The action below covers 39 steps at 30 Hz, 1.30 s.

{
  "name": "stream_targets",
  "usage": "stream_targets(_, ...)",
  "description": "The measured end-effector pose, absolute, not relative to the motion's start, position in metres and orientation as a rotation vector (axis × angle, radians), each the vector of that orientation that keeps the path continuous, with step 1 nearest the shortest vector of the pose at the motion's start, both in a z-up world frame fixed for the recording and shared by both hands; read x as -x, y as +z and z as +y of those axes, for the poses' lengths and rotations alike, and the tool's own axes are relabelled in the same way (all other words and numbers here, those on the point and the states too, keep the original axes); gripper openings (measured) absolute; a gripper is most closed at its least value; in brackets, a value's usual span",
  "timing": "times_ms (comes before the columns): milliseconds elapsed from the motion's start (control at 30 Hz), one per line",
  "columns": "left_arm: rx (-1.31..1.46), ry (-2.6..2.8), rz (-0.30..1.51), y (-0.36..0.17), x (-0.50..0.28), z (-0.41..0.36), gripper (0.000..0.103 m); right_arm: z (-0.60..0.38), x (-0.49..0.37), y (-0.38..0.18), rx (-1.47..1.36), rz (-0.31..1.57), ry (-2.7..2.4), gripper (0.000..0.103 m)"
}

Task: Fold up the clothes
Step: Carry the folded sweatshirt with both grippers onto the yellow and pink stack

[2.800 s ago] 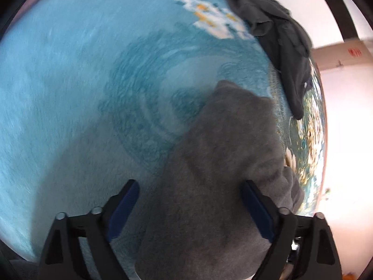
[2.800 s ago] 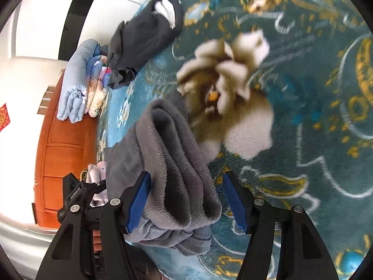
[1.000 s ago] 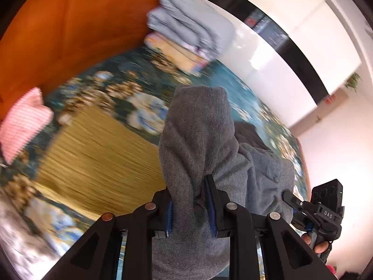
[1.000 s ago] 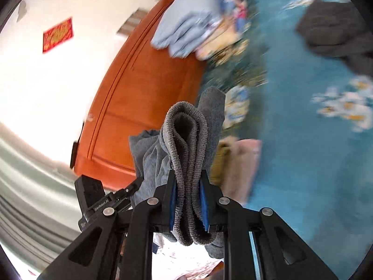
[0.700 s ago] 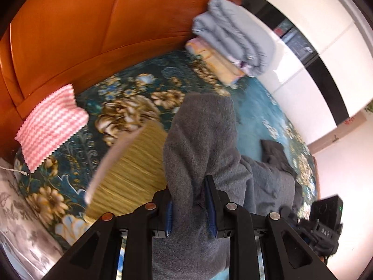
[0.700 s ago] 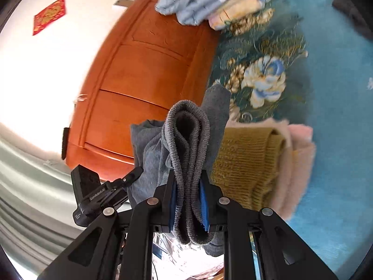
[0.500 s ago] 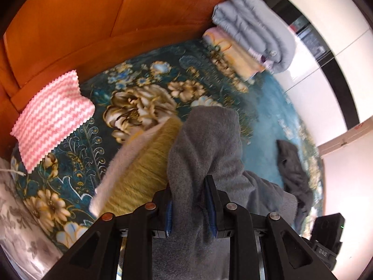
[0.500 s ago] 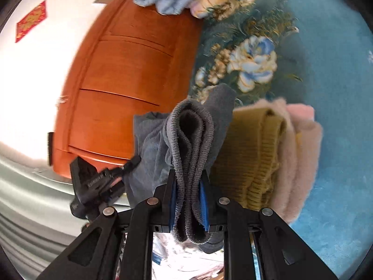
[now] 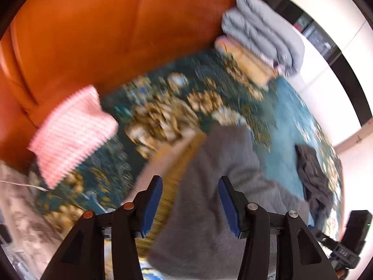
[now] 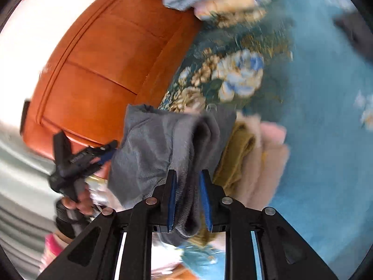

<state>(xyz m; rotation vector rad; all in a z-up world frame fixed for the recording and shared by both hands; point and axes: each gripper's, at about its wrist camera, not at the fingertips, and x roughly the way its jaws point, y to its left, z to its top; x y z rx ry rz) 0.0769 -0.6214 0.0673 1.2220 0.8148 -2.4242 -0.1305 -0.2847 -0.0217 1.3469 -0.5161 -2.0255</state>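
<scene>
Teal floral bedding [image 9: 284,107] is spreading below an orange headboard [image 9: 98,35]. On it the folded grey garment [image 9: 216,186] is lying over a mustard sweater [image 10: 237,154]. Its edge is sitting between the right gripper's [image 10: 188,200] closed-in jaws, while the left gripper [image 9: 190,204] is standing wide apart over it.

A bed covered by a teal floral bedspread [image 9: 233,88] was seen, backed by an orange wooden headboard [image 9: 93,35]. Against the headboard, folded blue-grey and peach quilts [image 9: 263,30] were stacked at one end and a pink zigzag cloth [image 9: 70,135] was laid at the other. Further out from the headboard, a mustard sweater [image 10: 237,149] on a pale pink garment [image 10: 268,158] was set, partly overlain by a folded grey garment [image 9: 221,175], and farthest from it a dark grey garment [image 9: 314,182] was left crumpled.
</scene>
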Motion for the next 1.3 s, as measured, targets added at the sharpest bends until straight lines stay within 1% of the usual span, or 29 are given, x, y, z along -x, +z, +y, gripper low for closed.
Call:
stream_targets(100,-1.209,-2.54,0.736,0.08,-0.083,-0.594,0.054,-0.294,0.136,0.006,-1.265,-0.366,-2.09,0.022)
stream_targets(167,-1.197,-2.617,0.68,0.088,-0.087,-0.576,0.054,-0.309,0.139,0.016,-1.242,-0.278,-2.102,0.022)
stream_targets(233,-1.238,-2.651,0.574,0.08,-0.086,-0.558,0.054,-0.322,0.141,0.019,-1.231,-0.212,-2.105,0.022)
stream_targets(333,-1.31,-2.578,0.534,0.05,-0.078,-0.562,0.054,-0.331,0.142,0.011,-1.238,-0.173,-2.109,0.024)
stream_targets(467,-1.327,-2.491,0.72,0.016,-0.069,-0.59,0.056,-0.342,0.144,0.001,-1.246,-0.122,-2.114,0.024)
stream_targets(533,-1.324,-2.483,0.765,0.009,-0.066,-0.594,0.056,-0.347,0.145,-0.004,-1.25,-0.096,-2.117,0.024)
stream_targets(733,-1.325,-2.505,0.804,0.023,-0.067,-0.595,0.055,-0.363,0.148,-0.019,-1.26,-0.019,-2.122,0.024)
stream_targets(800,-1.308,-2.538,0.774,0.036,-0.063,-0.593,0.055,-0.369,0.149,-0.024,-1.264,0.007,-2.124,0.024)
stream_targets(900,-1.316,-2.572,0.718,0.052,-0.046,-0.589,0.056,-0.373,0.133,-0.01,-1.187,0.037,-2.118,0.024)
stream_targets(967,-1.346,-2.576,0.714,0.055,-0.028,-0.587,0.056,-0.377,0.12,-0.003,-1.134,0.059,-2.106,0.024)
stream_targets(1100,-1.396,-2.522,0.861,0.041,0.002,-0.597,0.056,-0.381,0.095,-0.011,-1.108,0.084,-2.08,0.024)
stream_targets(1200,-1.442,-2.455,0.934,0.021,0.015,-0.604,0.056,-0.382,0.079,-0.031,-1.151,0.103,-2.053,0.024)
stream_targets(1300,-1.47,-2.424,1.0,0.005,0.017,-0.609,0.056,-0.377,0.067,-0.043,-1.128,0.123,-2.045,0.024)
